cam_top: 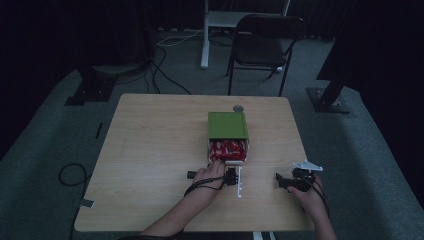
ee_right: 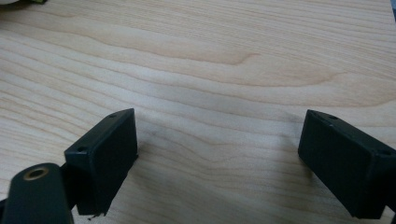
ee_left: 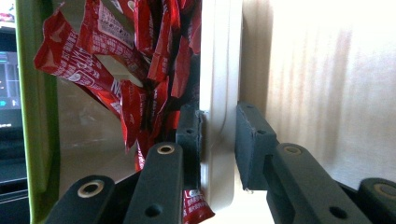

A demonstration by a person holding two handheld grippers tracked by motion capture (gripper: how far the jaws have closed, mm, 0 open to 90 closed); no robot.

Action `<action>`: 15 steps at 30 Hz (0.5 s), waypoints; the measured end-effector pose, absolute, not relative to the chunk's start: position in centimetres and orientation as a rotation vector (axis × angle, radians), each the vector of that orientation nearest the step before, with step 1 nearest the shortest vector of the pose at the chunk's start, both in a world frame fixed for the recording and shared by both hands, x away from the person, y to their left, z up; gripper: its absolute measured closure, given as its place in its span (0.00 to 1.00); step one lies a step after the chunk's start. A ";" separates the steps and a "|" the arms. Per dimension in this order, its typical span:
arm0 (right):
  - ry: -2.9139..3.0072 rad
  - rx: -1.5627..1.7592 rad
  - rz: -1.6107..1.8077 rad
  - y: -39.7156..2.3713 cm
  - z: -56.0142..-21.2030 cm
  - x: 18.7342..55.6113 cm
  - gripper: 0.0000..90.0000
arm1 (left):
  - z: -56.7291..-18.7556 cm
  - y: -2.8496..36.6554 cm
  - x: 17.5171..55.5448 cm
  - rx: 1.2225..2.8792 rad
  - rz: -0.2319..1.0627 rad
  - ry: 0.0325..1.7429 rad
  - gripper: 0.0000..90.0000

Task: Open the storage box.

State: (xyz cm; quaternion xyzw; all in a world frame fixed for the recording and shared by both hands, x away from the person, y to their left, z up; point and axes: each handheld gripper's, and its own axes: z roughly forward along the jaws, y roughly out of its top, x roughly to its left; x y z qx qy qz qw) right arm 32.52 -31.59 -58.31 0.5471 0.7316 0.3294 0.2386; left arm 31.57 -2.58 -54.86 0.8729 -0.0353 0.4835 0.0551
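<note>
A green box [cam_top: 227, 125] lies on the wooden table [cam_top: 150, 150], its cream drawer [cam_top: 231, 161] pulled out toward me and full of red packets [cam_top: 228, 149]. My left gripper [cam_top: 231, 176] is turned on its side and shut on the drawer's front wall [ee_left: 218, 84]. One pad [ee_left: 189, 135] sits inside among the red packets [ee_left: 140, 93] and the other pad [ee_left: 252, 144] presses the outer face. My right gripper [cam_top: 285, 181] rests near the table's front right, open, with only bare wood between its jaws [ee_right: 217, 163].
A small grey disc [cam_top: 238, 107] lies just behind the green box. A black chair [cam_top: 265, 42] and a white stand [cam_top: 206, 35] are beyond the table's far edge. Cables [cam_top: 165, 75] run over the floor at the left.
</note>
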 end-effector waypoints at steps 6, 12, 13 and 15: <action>2.004 1.499 0.902 -31.6 -58.3 32.5 0.13 | -54.8 -2.5 30.8 2.641 1.438 -0.096 0.83; 2.004 1.499 0.902 -31.6 -58.3 32.5 0.13 | -54.7 -2.5 30.1 2.649 1.417 -0.092 0.83; 2.004 1.499 0.902 -31.6 -58.3 32.5 0.13 | -54.7 -2.5 29.9 2.648 1.419 -0.102 0.83; 2.004 1.499 0.902 -31.6 -58.3 32.5 0.13 | -54.9 -2.5 29.7 2.650 1.423 -0.104 0.83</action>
